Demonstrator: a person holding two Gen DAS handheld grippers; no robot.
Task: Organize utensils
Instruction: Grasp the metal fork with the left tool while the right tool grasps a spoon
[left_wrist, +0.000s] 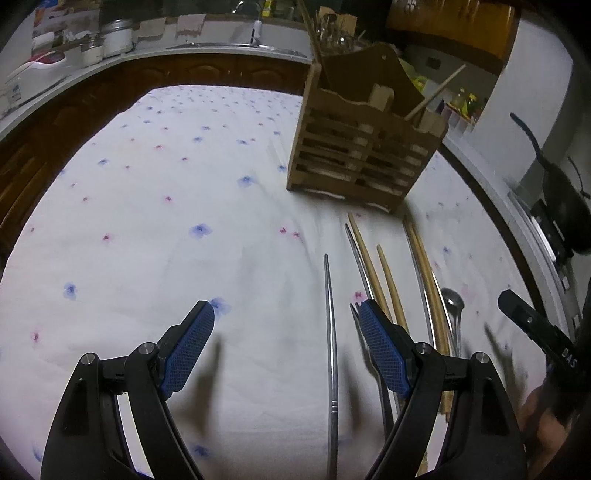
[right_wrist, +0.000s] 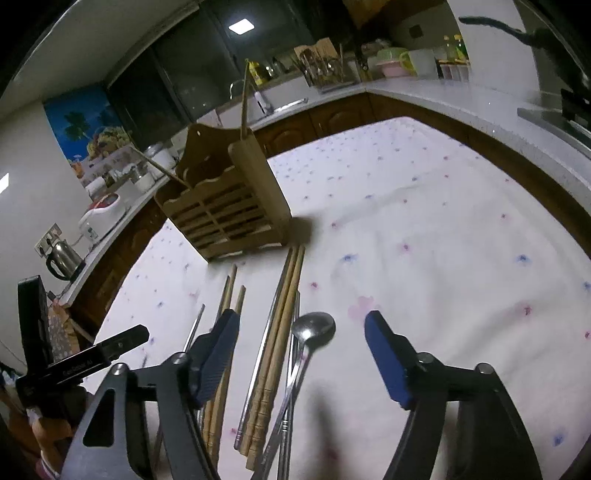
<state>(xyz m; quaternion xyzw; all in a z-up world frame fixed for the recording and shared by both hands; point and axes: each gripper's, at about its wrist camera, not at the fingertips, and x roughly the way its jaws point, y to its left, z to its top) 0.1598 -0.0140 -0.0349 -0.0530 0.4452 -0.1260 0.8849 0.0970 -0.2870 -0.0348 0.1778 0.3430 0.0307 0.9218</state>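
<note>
A slatted wooden utensil holder (left_wrist: 365, 155) (right_wrist: 229, 206) stands on the flowered tablecloth with a few sticks leaning in it. In front of it lie wooden chopsticks (left_wrist: 388, 280) (right_wrist: 284, 314), metal chopsticks and a metal spoon (left_wrist: 453, 306) (right_wrist: 314, 328). My left gripper (left_wrist: 285, 306) hovers open low over the cloth, with one metal chopstick (left_wrist: 330, 332) lying between its fingers, untouched. My right gripper (right_wrist: 302, 315) is open above the spoon's bowl and a pair of wooden chopsticks, and its pads touch neither.
The tablecloth (left_wrist: 147, 221) (right_wrist: 424, 221) covers the table. A kitchen counter (left_wrist: 110, 59) (right_wrist: 461, 99) with jars, a kettle (right_wrist: 62, 258) and a sink runs around behind it. A black pan (left_wrist: 561, 206) sits at the right edge.
</note>
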